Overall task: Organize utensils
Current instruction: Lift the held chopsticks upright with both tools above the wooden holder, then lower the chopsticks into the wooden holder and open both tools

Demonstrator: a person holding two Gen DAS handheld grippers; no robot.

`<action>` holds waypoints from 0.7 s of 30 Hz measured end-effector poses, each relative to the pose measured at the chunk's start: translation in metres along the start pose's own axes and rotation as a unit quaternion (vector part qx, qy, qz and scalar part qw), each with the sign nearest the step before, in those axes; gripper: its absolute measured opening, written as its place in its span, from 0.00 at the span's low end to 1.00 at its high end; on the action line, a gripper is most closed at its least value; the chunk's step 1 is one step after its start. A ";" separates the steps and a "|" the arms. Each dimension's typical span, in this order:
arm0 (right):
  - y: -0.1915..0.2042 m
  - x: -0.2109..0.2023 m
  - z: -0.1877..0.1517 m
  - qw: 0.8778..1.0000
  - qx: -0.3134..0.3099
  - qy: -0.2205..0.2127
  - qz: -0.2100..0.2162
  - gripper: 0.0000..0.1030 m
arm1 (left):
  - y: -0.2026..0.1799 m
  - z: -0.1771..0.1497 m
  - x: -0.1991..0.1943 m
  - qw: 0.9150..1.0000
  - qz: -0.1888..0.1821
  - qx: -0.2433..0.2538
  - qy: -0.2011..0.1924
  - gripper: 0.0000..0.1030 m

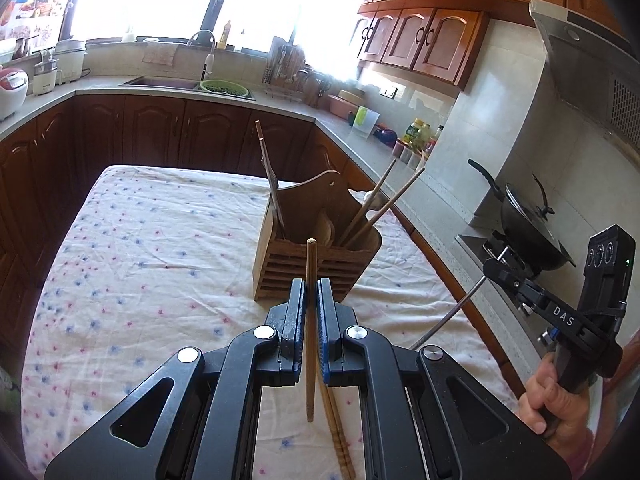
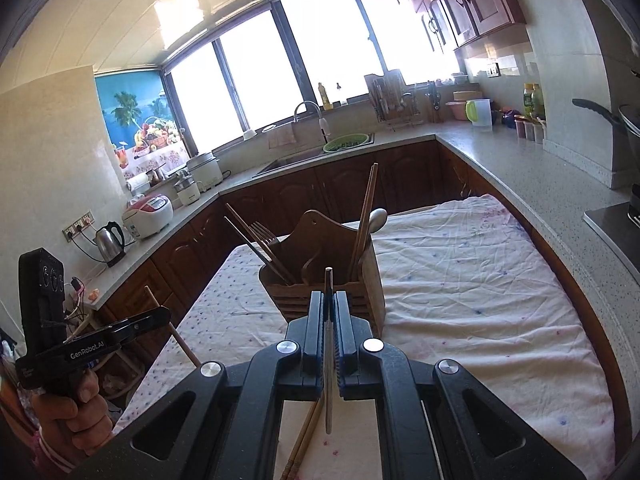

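Observation:
A wooden utensil holder [image 1: 316, 256] stands on the flowered tablecloth [image 1: 140, 248]; it also shows in the right wrist view [image 2: 324, 280], holding chopsticks, a fork [image 2: 264, 236] and a spoon [image 2: 378, 218]. My left gripper [image 1: 310, 292] is shut on a wooden chopstick [image 1: 310, 320], held upright just before the holder. My right gripper [image 2: 329, 300] is shut on a thin metal utensil handle [image 2: 328, 360], also just before the holder. It shows at the right of the left wrist view [image 1: 496, 270] with the metal rod [image 1: 448, 316]. A pair of chopsticks [image 1: 340, 436] lies on the cloth below the grippers.
The table sits in a U-shaped kitchen. A counter [image 1: 400, 176] with bottles and a stove with a black wok [image 1: 528, 220] runs along the right. A sink [image 2: 304, 156] is at the far end under the window. Appliances [image 2: 148, 216] stand on the left counter.

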State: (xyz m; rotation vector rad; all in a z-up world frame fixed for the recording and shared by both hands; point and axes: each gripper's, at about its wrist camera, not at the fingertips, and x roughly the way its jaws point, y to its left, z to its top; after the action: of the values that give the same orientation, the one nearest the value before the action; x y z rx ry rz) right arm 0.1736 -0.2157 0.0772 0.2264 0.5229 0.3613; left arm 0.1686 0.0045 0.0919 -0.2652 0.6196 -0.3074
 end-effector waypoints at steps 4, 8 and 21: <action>0.002 0.000 0.005 1.000 0.000 -0.008 0.001 0.04 | -0.001 0.008 -0.003 1.000 -0.001 0.001 -0.011 0.05; 0.003 -0.001 0.015 1.000 -0.004 -0.019 0.002 0.04 | -0.005 0.021 -0.007 1.000 -0.003 0.006 -0.027 0.05; 0.007 -0.001 0.085 0.995 -0.010 -0.101 0.002 0.04 | -0.015 0.100 -0.023 0.991 0.004 0.027 -0.129 0.05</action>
State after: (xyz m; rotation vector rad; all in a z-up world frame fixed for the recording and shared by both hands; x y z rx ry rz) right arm 0.2153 -0.2194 0.1509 0.2421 0.3189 0.3435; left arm 0.2080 0.0136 0.1869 -0.2453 0.3567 -0.2768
